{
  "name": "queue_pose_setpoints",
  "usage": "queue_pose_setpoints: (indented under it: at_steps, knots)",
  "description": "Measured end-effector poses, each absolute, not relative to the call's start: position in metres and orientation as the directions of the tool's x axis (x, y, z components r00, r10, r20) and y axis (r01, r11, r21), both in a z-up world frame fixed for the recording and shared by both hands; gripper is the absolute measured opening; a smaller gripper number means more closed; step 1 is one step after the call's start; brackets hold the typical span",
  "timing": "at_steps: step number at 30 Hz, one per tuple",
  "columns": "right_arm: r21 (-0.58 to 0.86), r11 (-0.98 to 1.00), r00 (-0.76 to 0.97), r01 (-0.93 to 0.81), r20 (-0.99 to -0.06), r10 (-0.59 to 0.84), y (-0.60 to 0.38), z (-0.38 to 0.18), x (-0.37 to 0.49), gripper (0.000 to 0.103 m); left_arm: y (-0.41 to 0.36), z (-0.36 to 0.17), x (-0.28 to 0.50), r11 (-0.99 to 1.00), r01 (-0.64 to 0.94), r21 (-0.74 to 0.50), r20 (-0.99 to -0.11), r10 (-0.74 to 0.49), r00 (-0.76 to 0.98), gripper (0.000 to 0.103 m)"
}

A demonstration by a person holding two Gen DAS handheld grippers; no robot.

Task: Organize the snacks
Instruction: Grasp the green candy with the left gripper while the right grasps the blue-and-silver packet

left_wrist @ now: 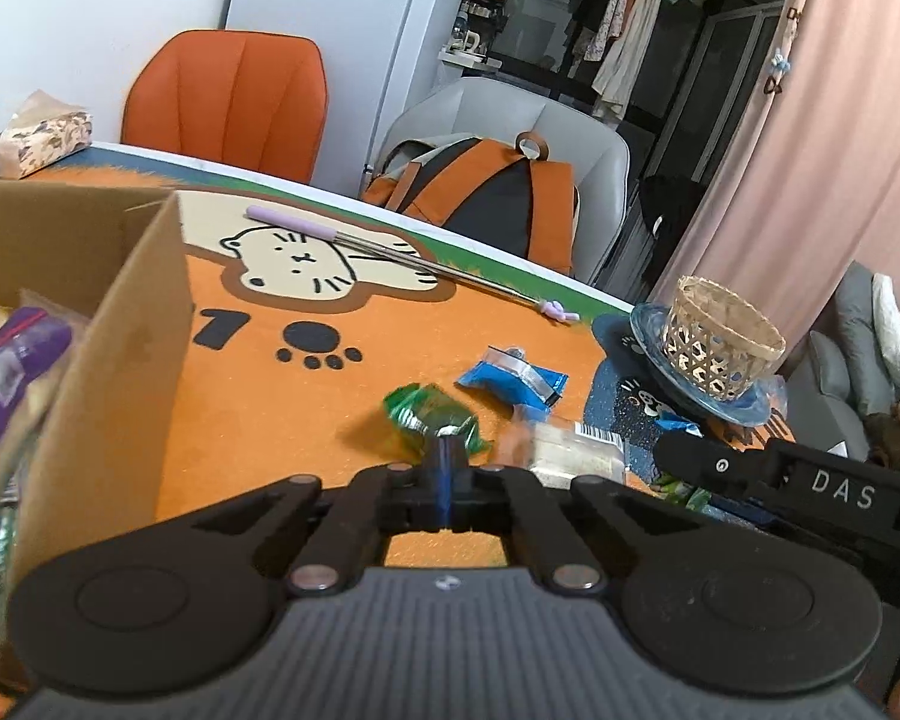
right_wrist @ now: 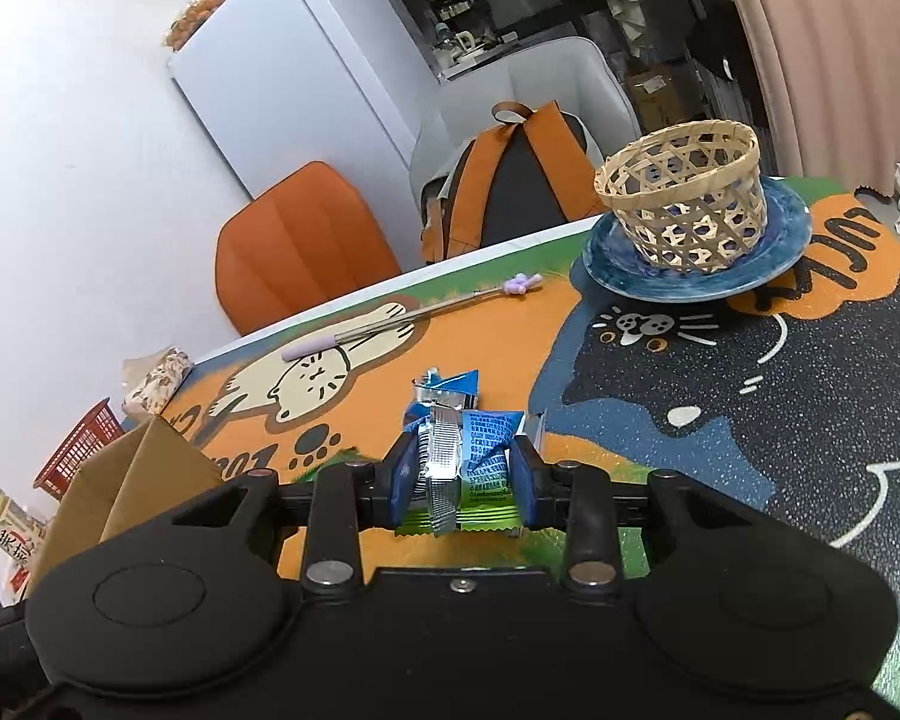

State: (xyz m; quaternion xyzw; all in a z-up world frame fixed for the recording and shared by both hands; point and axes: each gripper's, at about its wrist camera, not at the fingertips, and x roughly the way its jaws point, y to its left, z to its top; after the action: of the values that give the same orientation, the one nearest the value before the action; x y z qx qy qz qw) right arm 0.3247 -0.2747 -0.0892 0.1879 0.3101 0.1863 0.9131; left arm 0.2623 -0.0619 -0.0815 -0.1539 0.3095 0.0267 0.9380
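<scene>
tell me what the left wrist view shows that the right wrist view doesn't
Only the left wrist view: the left hand-held gripper shut on a green snack packet, and purple packs inside the cardboard box.

Only the right wrist view: the right hand-held gripper clamping blue-and-green packets, and a red basket.

Both: woven basket on the blue plate, and the backpack.

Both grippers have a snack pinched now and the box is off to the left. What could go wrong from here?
1. The left gripper is shut on only an edge of the green packet, so it may slip out on the way to the cardboard box.
2. The right gripper squeezes several wrappers at once; one could drop.
3. The grippers sit close together and could collide.
</scene>
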Motion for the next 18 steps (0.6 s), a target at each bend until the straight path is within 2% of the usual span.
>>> queue_pose_setpoints:
  at_steps: [4, 8, 9, 11, 12, 13, 18]
  knots:
    - [0.457, 0.861, 0.741, -0.221, -0.495, 0.453, -0.276, -0.091, 0.324, 0.034, -0.054, -0.080, 0.258, 0.945, -0.162, -0.284, -0.587, -0.037, 0.809, 0.000]
    - [0.474, 0.857, 0.738, -0.203, -0.501, 0.452, -0.282, -0.099, 0.329, 0.034, -0.052, -0.083, 0.267, 0.944, -0.196, -0.263, -0.615, -0.008, 0.788, 0.005]
    - [0.476, 0.856, 0.736, -0.201, -0.504, 0.453, -0.284, -0.101, 0.330, 0.034, -0.052, -0.084, 0.269, 0.945, -0.196, -0.263, -0.620, -0.010, 0.785, 0.012]
    - [0.481, 0.855, 0.732, -0.196, -0.508, 0.454, -0.286, -0.106, 0.333, 0.034, -0.053, -0.086, 0.274, 0.944, -0.197, -0.265, -0.622, -0.011, 0.783, 0.038]
    - [0.484, 0.853, 0.730, -0.194, -0.510, 0.456, -0.287, -0.108, 0.333, 0.034, -0.054, -0.088, 0.276, 0.944, -0.203, -0.259, -0.620, -0.001, 0.785, 0.063]
    - [0.486, 0.852, 0.728, -0.194, -0.511, 0.457, -0.288, -0.110, 0.334, 0.034, -0.055, -0.088, 0.276, 0.944, -0.216, -0.249, -0.614, 0.019, 0.789, 0.074]
    - [0.488, 0.853, 0.726, -0.186, -0.516, 0.454, -0.291, -0.114, 0.335, 0.034, -0.057, -0.095, 0.295, 0.942, -0.254, -0.218, -0.620, 0.067, 0.782, 0.074]
